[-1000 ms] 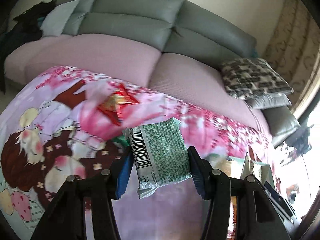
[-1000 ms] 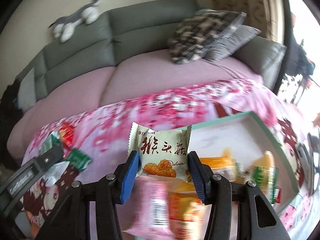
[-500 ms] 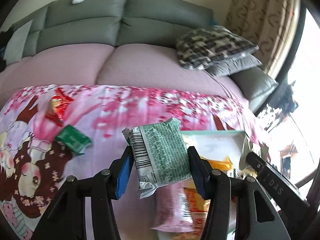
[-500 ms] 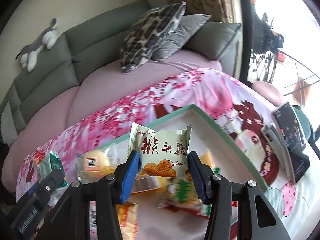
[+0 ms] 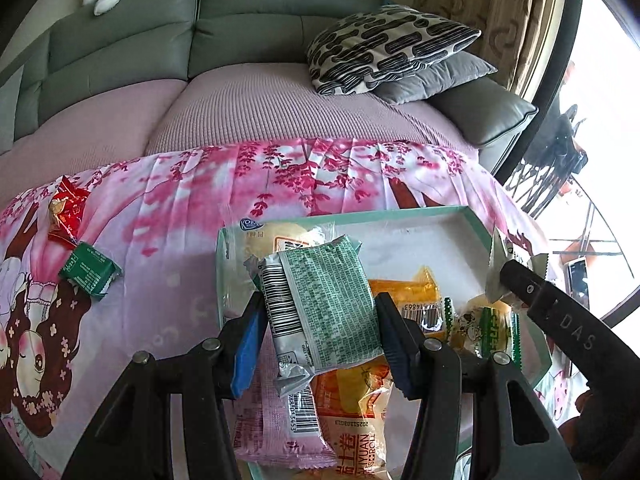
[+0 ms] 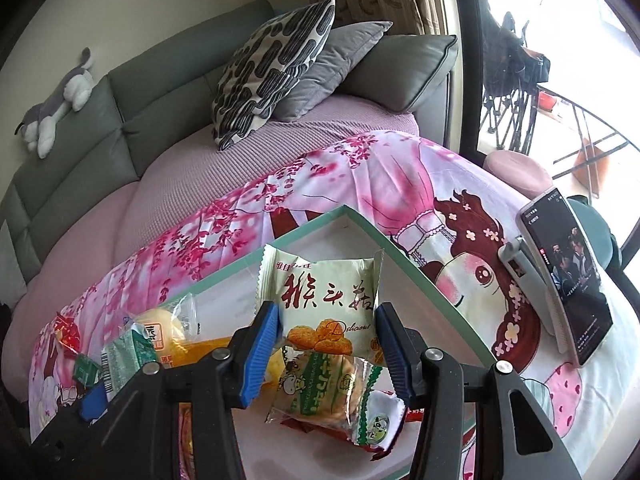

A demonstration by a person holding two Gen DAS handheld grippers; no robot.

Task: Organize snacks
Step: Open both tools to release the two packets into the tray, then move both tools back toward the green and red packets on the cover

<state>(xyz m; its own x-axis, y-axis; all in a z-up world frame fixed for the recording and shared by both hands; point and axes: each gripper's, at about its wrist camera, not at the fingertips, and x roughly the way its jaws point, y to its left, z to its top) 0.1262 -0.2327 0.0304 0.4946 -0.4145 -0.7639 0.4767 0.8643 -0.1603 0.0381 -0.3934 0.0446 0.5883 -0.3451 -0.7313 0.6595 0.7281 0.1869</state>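
Left wrist view: the left gripper is clamped on a green snack packet, held back side out with a barcode strip and dense fine print that cannot be read. The packet hangs above the near-left part of a mint-rimmed tray. In the tray below it lie a pink wrapper with digits along its edge, an orange pack printed "YUAN ROLL", a yellow pack showing "14863", and a clear-wrapped bun at the far-left corner.

Right wrist view: the right gripper is closed on a pale biscuit packet, front side out, with large red Chinese characters, pictured round biscuits and the word "Delicious". It hangs over the tray's right half, directly above a clear green-striped biscuit pack with a cartoon cow.

Left of the tray, on the pink cartoon-print tablecloth covering the table, lie a small green packet and, beyond it, a red foil packet. Right of the tray, a phone leans on a stand with its screen lit. Behind the tray is a grey sofa with a black-and-white patterned cushion and a plush toy on its backrest.
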